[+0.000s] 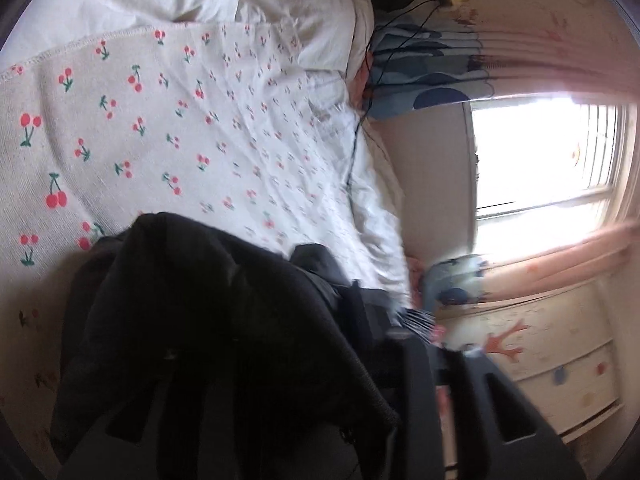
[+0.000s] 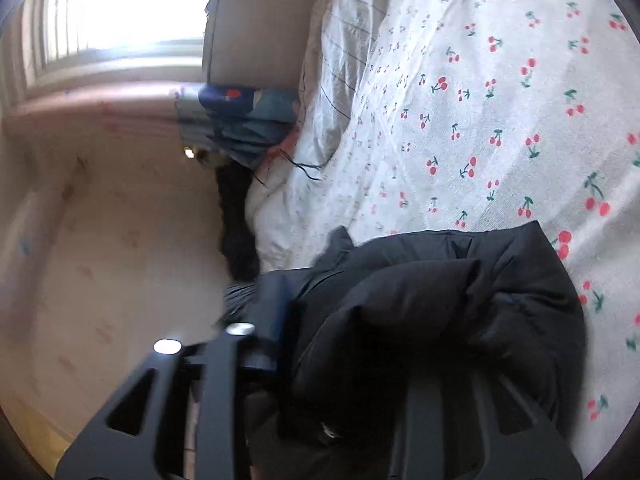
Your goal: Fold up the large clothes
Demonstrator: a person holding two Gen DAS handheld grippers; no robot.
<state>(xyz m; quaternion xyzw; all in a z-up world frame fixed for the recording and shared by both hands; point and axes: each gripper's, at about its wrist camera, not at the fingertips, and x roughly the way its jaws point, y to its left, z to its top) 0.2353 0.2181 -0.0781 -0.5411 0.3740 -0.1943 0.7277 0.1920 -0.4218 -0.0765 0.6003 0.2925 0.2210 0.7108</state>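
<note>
1. Slippage is the main risk: the black puffer jacket (image 2: pixel 432 320) hangs bunched above the cherry-print bed sheet (image 2: pixel 500 100), draped over both tongs.
2. Left tongs (image 1: pixel 424 360) and right tongs (image 2: pixel 320 344): grip hidden by fabric, cannot tell.
3. Slick bulky padding could slide free and land crumpled on the sheet.

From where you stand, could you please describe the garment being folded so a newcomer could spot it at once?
Start at the bed, covered by a white cherry-print sheet. Near its edge, closest to both cameras, a black puffy jacket is bunched over the fingers. It is the only large dark, unpatterned mass on that pale sheet.
</note>
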